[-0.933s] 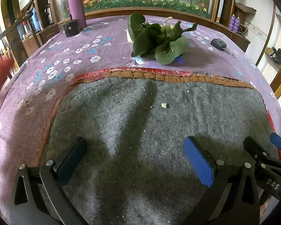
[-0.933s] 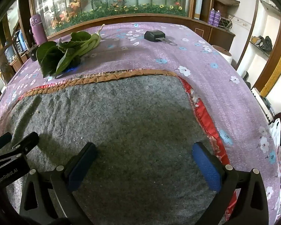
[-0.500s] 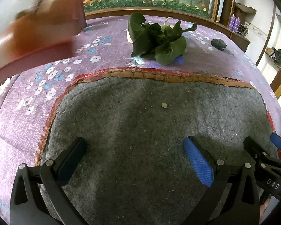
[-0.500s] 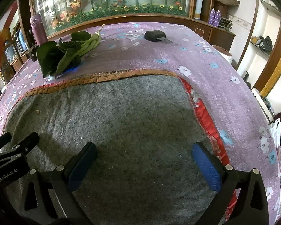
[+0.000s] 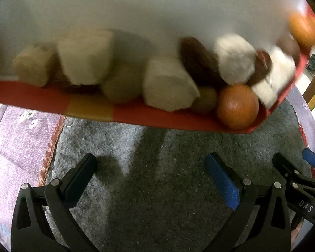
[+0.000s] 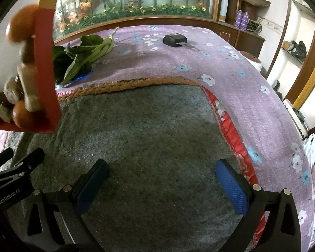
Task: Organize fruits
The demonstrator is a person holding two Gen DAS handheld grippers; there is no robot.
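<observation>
We hold the left gripper (image 5: 150, 180) and right gripper (image 6: 160, 185) spread, empty, over the grey mat (image 6: 147, 130); above the mat tilts a red-rimmed tray (image 5: 136, 116) with oranges (image 5: 237, 106).

Leafy greens (image 6: 79, 61), black case (image 6: 174, 40) on purple floral cloth (image 6: 252, 105).

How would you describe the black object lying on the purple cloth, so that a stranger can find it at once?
Start from the purple flowered cloth that covers the table, and look to its far side, near the wooden ledge below the flower display. The small black object lies there, to the right of the leafy greens. It is the only dark, boxy thing on the cloth.
</observation>
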